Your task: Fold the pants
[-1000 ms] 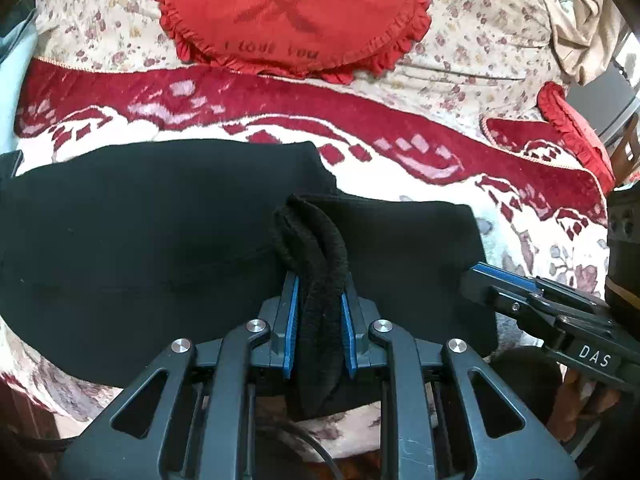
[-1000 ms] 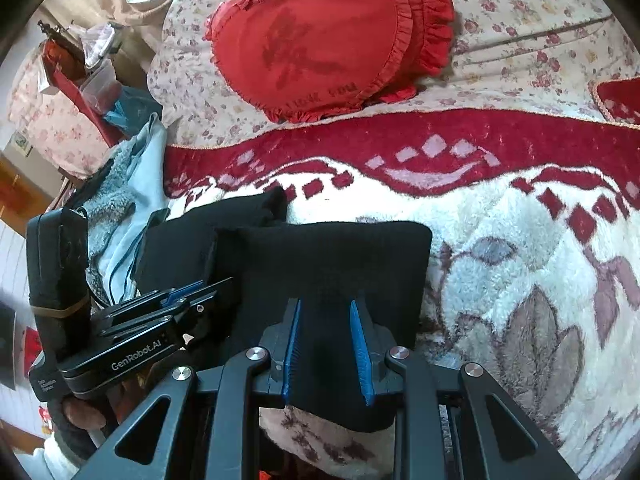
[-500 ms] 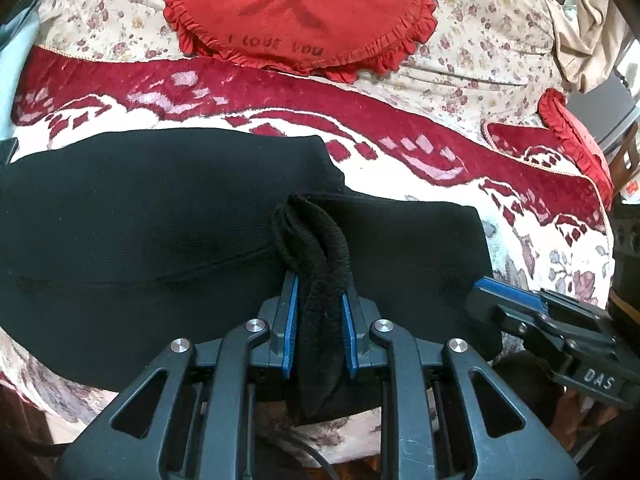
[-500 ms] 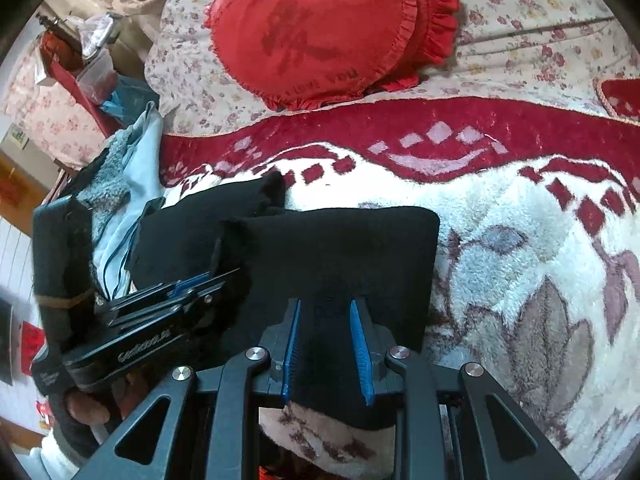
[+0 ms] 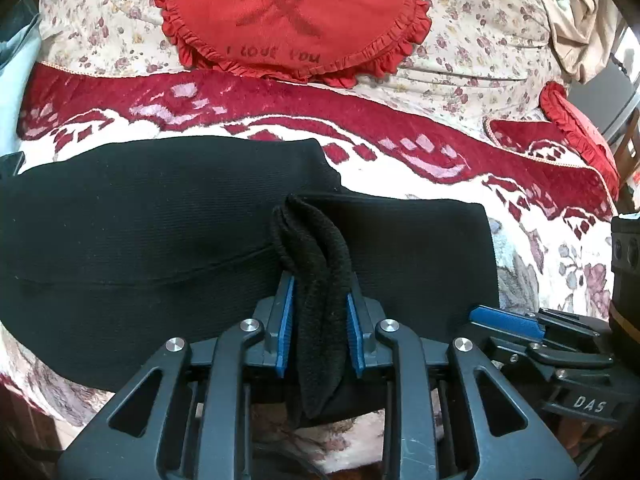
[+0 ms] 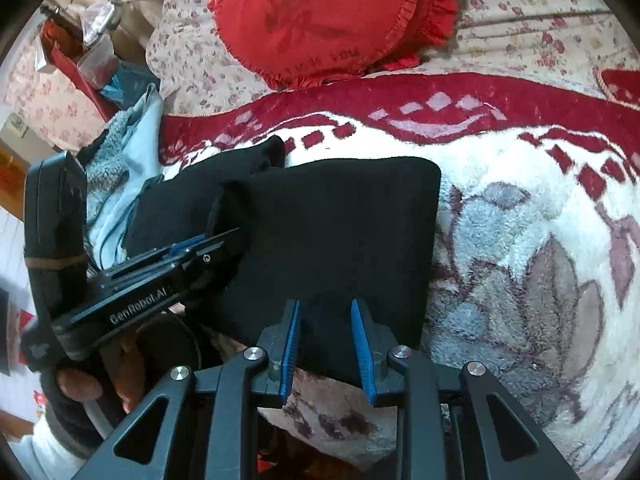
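Black pants [image 5: 140,232] lie across a red and white floral blanket [image 5: 400,160], with one end folded over into a flat rectangle [image 6: 340,232]. My left gripper [image 5: 320,304] is shut on a bunched fold of the black fabric near the middle of the near edge. My right gripper [image 6: 326,320] is shut on the near edge of the folded rectangle. The right gripper also shows in the left wrist view [image 5: 520,328], and the left gripper shows in the right wrist view [image 6: 192,252], beside the fold.
A round red ruffled cushion [image 5: 292,16] lies on a floral cover [image 5: 480,48] behind the pants. A second red cushion [image 5: 576,128] sits far right. Light blue clothes [image 6: 132,152] and clutter lie to the left of the blanket.
Both grippers have moved forward and a little lower with the fabric; the folded end lies further over the pants. Both grips are unchanged.
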`<state>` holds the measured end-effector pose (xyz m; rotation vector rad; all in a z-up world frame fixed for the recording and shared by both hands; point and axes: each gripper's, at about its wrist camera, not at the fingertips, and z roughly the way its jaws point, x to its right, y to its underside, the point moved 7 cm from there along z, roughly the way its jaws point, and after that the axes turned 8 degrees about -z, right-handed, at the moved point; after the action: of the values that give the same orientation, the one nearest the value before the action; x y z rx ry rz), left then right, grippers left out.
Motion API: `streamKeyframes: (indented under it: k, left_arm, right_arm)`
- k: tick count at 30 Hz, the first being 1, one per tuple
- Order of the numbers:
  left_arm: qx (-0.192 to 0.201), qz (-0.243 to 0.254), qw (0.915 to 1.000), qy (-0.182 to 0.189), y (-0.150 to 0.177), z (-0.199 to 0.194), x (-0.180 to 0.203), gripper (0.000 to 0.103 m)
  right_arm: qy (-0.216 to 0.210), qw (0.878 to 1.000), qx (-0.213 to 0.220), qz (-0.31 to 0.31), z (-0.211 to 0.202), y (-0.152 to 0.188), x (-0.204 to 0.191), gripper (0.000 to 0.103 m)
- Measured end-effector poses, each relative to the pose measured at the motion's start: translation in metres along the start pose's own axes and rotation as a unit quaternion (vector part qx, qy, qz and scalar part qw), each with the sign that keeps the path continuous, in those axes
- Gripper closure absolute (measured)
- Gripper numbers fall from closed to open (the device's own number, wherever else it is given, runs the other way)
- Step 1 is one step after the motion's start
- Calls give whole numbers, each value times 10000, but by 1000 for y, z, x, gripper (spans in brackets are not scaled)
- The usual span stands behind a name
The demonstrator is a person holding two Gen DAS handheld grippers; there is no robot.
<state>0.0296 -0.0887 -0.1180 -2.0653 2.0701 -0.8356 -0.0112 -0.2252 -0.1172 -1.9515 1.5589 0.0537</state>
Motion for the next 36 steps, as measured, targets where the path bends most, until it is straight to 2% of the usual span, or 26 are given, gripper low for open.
streamKeyframes:
  k: [4, 6, 8, 12, 16, 24, 28, 36]
  left_arm:
    - [95, -41, 9999, 91, -1, -9, 0, 69]
    - [236, -38, 9996, 172, -2, -18, 1, 53]
    - [364, -104, 9989, 288, -5, -26, 1, 47]
    - [302, -151, 9991, 264, -13, -22, 1, 46]
    - [188, -265, 9994, 118, -18, -9, -4, 46]
    - [102, -179, 9998, -85, -13, 5, -5, 44]
    - [162, -62, 9998, -106, -12, 6, -2, 41]
    - [230, -179, 9996, -27, -14, 5, -4, 41]
  right_arm:
    - [140, 9997, 124, -164, -13, -3, -6, 78]
    - [346, 9988, 177, -291, -20, -8, -8, 78]
    - [442, 9978, 331, -366, -27, -17, -10, 78]
    - [458, 9969, 567, -284, -29, -35, -6, 78]
    - [428, 9975, 554, -71, -16, -46, 4, 78]
    - [224, 9986, 445, 180, 2, -46, 19, 77]
    - [114, 9985, 469, 241, 4, -46, 20, 75]
    - [-122, 9978, 527, 384, 3, -46, 21, 73]
